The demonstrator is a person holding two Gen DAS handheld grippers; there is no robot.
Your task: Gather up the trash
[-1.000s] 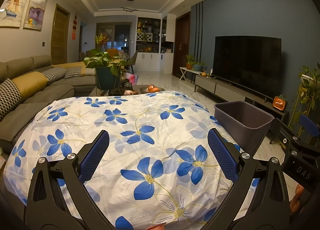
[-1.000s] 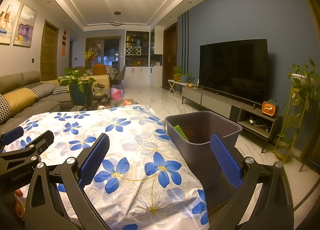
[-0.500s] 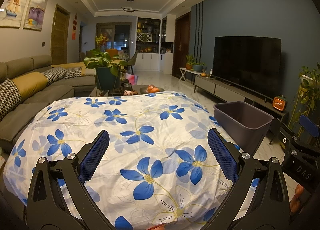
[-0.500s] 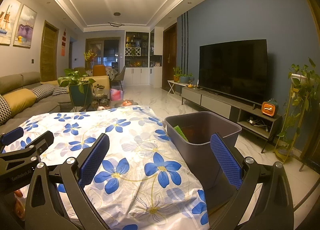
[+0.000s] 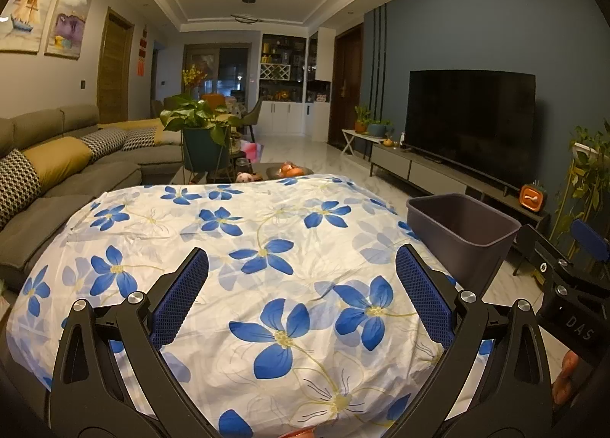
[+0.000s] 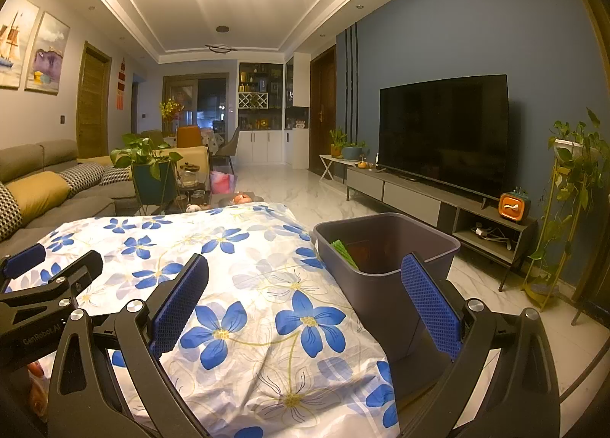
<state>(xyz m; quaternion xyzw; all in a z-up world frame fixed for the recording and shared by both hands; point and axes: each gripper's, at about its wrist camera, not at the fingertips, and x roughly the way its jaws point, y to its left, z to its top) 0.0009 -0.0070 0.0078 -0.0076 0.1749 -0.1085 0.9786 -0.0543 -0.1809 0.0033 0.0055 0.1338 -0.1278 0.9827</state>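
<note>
Both the left claw and the right claw hang released and empty over a worktop draped in a blue-flowered cloth. A grey bin, at the right claw's two o'clock against the worktop's edge, holds a green piece of trash.

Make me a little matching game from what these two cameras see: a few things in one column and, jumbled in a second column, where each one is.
Things:
1. grey bin
2. orange retro radio
3. mustard cushion
4. green item

Places:
A. on the grey sofa
B. inside the bin
C. on the end of the TV console
D. on the floor beside the flowered cloth

Pairs: 1-D, 2-C, 3-A, 4-B

Both the left gripper and the right gripper are open and empty above the cloth.
</note>
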